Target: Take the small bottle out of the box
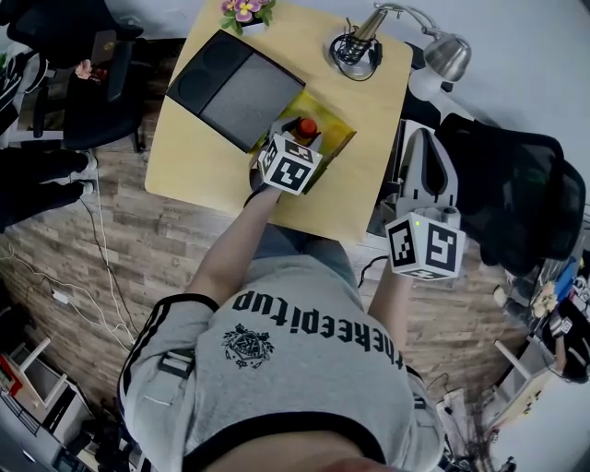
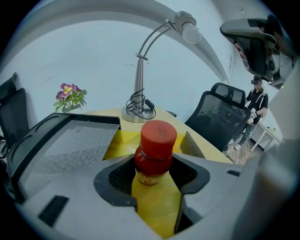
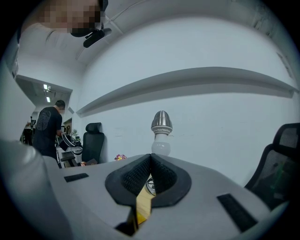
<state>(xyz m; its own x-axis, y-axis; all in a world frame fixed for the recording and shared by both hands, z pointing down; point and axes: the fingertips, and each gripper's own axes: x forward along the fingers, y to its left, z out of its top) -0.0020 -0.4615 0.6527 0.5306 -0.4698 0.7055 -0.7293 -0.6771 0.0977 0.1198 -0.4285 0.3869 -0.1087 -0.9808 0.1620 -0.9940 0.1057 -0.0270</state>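
The small bottle (image 2: pixel 155 143), red-capped with a yellow label, stands upright inside the box (image 1: pixel 336 132), near its front edge. The left gripper (image 2: pixel 153 163) is clamped on it: the left gripper view shows a dark pad pressing against each side of the bottle just under the cap, with the box's yellow lining showing behind and below. From the head view this gripper reaches in over the box's near side, its marker cube covering that corner.

The box is yellow and open; its dark lid (image 1: pixel 235 88), grey foam facing up, lies flat just left of the box and touching it. Both rest on a pale wooden table (image 1: pixel 189 157). Beyond the box, at the table's far right corner, stands a chrome desk lamp (image 1: pixel 355 48) with a cable coiled on its base, and beyond the lid sits a small pot of pink flowers (image 1: pixel 244 11).

The right gripper (image 3: pixel 150 161) is well to the right of the box, off the table's edge and in front of a black mesh chair (image 1: pixel 521 194) — its jaws are pressed together with nothing between them.
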